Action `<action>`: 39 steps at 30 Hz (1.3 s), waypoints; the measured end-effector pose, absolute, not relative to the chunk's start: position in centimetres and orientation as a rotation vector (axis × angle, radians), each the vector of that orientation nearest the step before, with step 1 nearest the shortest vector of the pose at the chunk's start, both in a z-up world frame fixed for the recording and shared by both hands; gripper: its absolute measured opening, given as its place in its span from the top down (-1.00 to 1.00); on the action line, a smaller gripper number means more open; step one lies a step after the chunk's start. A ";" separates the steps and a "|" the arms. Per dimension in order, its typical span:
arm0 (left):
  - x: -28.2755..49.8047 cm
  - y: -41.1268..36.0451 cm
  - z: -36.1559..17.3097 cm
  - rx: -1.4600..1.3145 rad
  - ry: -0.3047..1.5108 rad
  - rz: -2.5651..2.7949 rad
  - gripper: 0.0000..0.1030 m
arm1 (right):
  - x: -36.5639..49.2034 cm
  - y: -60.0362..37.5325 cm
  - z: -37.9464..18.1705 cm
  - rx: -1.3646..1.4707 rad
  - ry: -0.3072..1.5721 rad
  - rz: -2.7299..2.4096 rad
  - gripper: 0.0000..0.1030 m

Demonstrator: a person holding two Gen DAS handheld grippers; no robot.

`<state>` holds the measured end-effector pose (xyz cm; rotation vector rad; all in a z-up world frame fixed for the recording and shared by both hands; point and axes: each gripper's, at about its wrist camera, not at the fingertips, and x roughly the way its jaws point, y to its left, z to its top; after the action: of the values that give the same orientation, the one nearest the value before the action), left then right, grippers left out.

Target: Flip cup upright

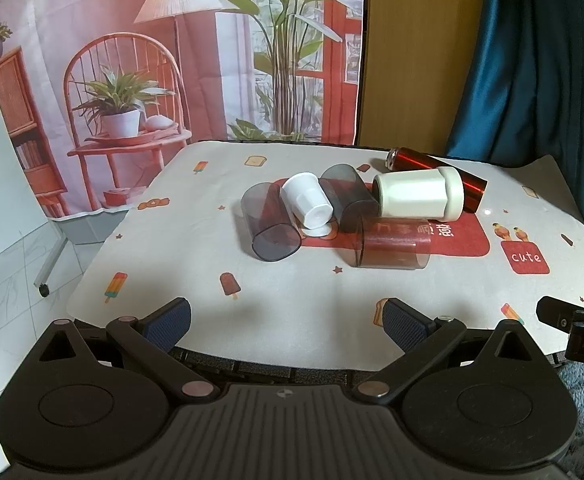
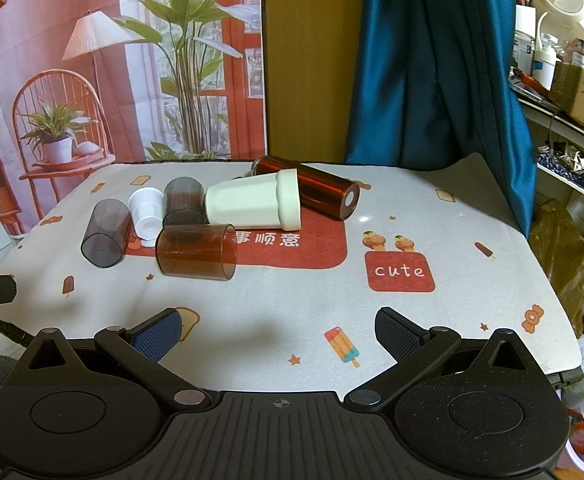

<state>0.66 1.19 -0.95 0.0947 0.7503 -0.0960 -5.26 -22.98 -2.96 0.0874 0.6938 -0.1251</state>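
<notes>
Several cups lie on their sides in a cluster on the table: a grey see-through cup (image 1: 270,224) (image 2: 106,234), a small white cup (image 1: 308,204) (image 2: 147,212), a second grey cup (image 1: 348,196) (image 2: 183,202), a brown see-through cup (image 1: 390,248) (image 2: 196,252), a large cream cup (image 1: 418,196) (image 2: 252,204) and a red metallic tumbler (image 1: 436,174) (image 2: 312,190). My left gripper (image 1: 286,322) is open and empty at the near table edge. My right gripper (image 2: 278,334) is open and empty, also near the front edge, well short of the cups.
The table carries a white printed cloth (image 1: 292,288) (image 2: 472,280) with a red patch under the cups. A printed backdrop (image 1: 172,60) and blue curtain (image 2: 432,72) hang behind. Cluttered shelves (image 2: 564,80) and bags (image 2: 564,256) stand at the right.
</notes>
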 end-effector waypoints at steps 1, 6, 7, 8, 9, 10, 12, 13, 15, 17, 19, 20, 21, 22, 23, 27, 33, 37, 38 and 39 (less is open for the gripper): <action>0.7 1.2 -1.0 0.094 0.750 -0.096 -1.00 | -5.3 -23.0 -3.0 0.088 0.694 -0.125 -0.99; 0.6 1.2 -0.9 0.090 0.750 -0.094 -1.00 | -5.2 -23.0 -3.0 0.089 0.696 -0.124 -0.99; 0.6 1.2 -0.9 0.088 0.749 -0.093 -1.00 | -5.2 -22.9 -2.9 0.089 0.697 -0.124 -0.99; 0.6 1.2 -0.9 0.087 0.750 -0.093 -1.00 | -5.2 -22.9 -3.0 0.089 0.697 -0.124 -0.99; 0.6 1.1 -1.0 0.088 0.749 -0.092 -1.00 | -5.2 -22.9 -3.0 0.089 0.696 -0.123 -0.99; 0.6 1.1 -1.0 0.090 0.748 -0.093 -1.00 | -5.2 -22.9 -3.0 0.089 0.696 -0.122 -0.99; 0.6 1.1 -1.2 0.092 0.748 -0.093 -1.00 | -5.2 -22.9 -3.1 0.092 0.700 -0.118 -0.99; 0.7 1.1 -1.2 0.091 0.749 -0.092 -1.00 | -5.2 -22.8 -3.2 0.094 0.701 -0.116 -0.99; 0.8 1.1 -1.3 0.087 0.750 -0.089 -1.00 | -5.0 -22.8 -3.3 0.099 0.704 -0.112 -0.99; 1.0 1.2 -1.4 0.084 0.753 -0.086 -1.00 | -4.8 -23.0 -3.5 0.108 0.709 -0.106 -0.99; 1.3 1.3 -1.6 0.078 0.757 -0.086 -1.00 | -4.5 -23.3 -3.7 0.117 0.717 -0.102 -0.99; 1.5 1.3 -1.6 0.074 0.757 -0.088 -1.00 | -4.3 -23.4 -3.9 0.125 0.722 -0.098 -0.99; 1.6 1.3 -1.7 0.071 0.756 -0.089 -1.00 | -4.1 -23.6 -3.9 0.132 0.726 -0.093 -0.99; 1.8 1.4 -1.7 0.068 0.756 -0.087 -1.00 | -4.0 -23.6 -4.0 0.139 0.728 -0.086 -0.99; 2.0 1.5 -1.8 0.065 0.756 -0.086 -1.00 | -3.8 -23.7 -4.1 0.147 0.727 -0.079 -0.99; 2.9 1.9 -2.1 0.045 0.765 -0.079 -1.00 | -2.9 -23.8 -4.4 0.161 0.733 -0.065 -0.99; 4.6 2.5 -2.6 0.016 0.778 -0.060 -1.00 | -1.3 -23.8 -4.8 0.185 0.742 -0.037 -0.99; 5.9 3.1 -2.9 -0.008 0.787 -0.044 -1.00 | 0.0 -23.5 -5.2 0.178 0.748 -0.030 -0.99; 6.3 3.3 -3.0 -0.017 0.789 -0.042 -1.00 | 0.4 -23.4 -5.4 0.174 0.751 -0.029 -0.99; 6.7 3.4 -3.0 -0.025 0.790 -0.041 -1.00 | 0.8 -23.4 -5.5 0.170 0.751 -0.028 -0.99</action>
<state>6.70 3.41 -3.03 -0.0246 0.7899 -0.0409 0.76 -23.35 -5.51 0.1696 0.7512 -0.0277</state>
